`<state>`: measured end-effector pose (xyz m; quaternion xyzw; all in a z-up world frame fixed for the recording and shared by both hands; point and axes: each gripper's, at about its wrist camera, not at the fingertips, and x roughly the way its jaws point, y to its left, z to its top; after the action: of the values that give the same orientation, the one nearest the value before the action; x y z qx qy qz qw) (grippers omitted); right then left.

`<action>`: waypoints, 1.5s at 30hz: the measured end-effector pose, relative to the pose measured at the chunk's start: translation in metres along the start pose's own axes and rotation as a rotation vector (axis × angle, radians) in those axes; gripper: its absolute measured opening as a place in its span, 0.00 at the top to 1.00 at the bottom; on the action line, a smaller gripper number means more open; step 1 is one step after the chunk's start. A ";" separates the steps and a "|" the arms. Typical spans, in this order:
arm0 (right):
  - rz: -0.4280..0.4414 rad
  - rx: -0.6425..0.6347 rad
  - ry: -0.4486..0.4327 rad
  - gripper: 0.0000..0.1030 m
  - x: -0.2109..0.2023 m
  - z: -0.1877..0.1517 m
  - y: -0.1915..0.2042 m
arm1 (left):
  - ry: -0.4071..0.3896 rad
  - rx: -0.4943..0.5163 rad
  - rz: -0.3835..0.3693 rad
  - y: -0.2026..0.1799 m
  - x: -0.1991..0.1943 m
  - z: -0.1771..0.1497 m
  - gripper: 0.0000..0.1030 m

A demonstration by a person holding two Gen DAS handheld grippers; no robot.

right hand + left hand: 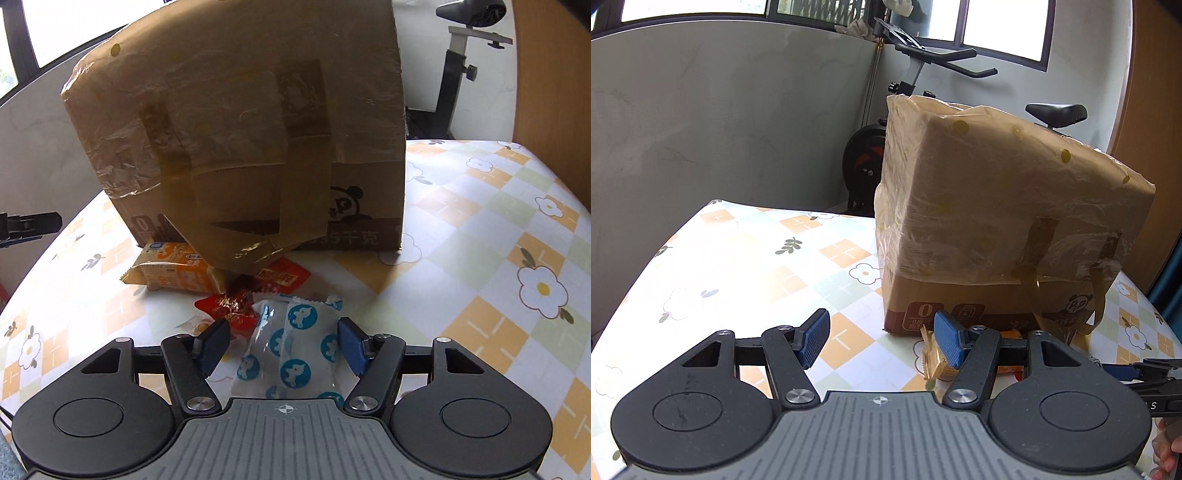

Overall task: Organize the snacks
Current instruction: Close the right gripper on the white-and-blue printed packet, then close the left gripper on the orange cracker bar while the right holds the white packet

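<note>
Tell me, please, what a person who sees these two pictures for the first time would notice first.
The tall cardboard box, wrapped in shiny tape and plastic film, stands on the flowered tablecloth and fills both views. A small heap of snack packets lies at its foot; the nearest, a white packet with blue round prints, sits between the open pads of the right gripper. The left gripper is empty.

Both grippers are built alike — the left gripper [882,341] and the right gripper [282,345]. A grey ribbed housing marked with a small crosshair is flanked by two black round discs. Black linkage arms are pinned with silver screws, and the fingers [814,338] are faced with blue textured pads.
</note>
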<state>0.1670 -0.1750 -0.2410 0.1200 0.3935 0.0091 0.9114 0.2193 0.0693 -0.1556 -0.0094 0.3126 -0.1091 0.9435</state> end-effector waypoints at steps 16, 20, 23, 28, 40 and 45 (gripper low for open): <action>-0.093 0.001 -0.089 0.58 -0.008 -0.013 -0.044 | 0.068 -0.031 -0.038 -0.016 0.031 -0.011 0.37; -0.074 0.038 -0.140 0.58 -0.009 -0.022 -0.055 | 0.098 -0.060 -0.054 -0.027 0.050 -0.012 0.37; -0.074 0.033 -0.150 0.58 -0.010 -0.025 -0.058 | 0.115 -0.061 -0.057 -0.037 0.066 -0.010 0.37; -0.054 0.047 -0.159 0.57 -0.010 -0.025 -0.060 | 0.154 -0.049 -0.042 -0.050 0.097 -0.008 0.37; -0.025 0.079 -0.170 0.57 -0.013 -0.027 -0.065 | 0.190 -0.028 -0.118 -0.064 0.088 -0.027 0.42; -0.010 0.097 -0.174 0.57 -0.014 -0.027 -0.069 | 0.237 0.041 -0.172 -0.081 0.068 -0.046 0.42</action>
<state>0.1327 -0.2378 -0.2646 0.1624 0.3135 -0.0249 0.9353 0.2289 -0.0219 -0.2262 -0.0037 0.4176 -0.1965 0.8871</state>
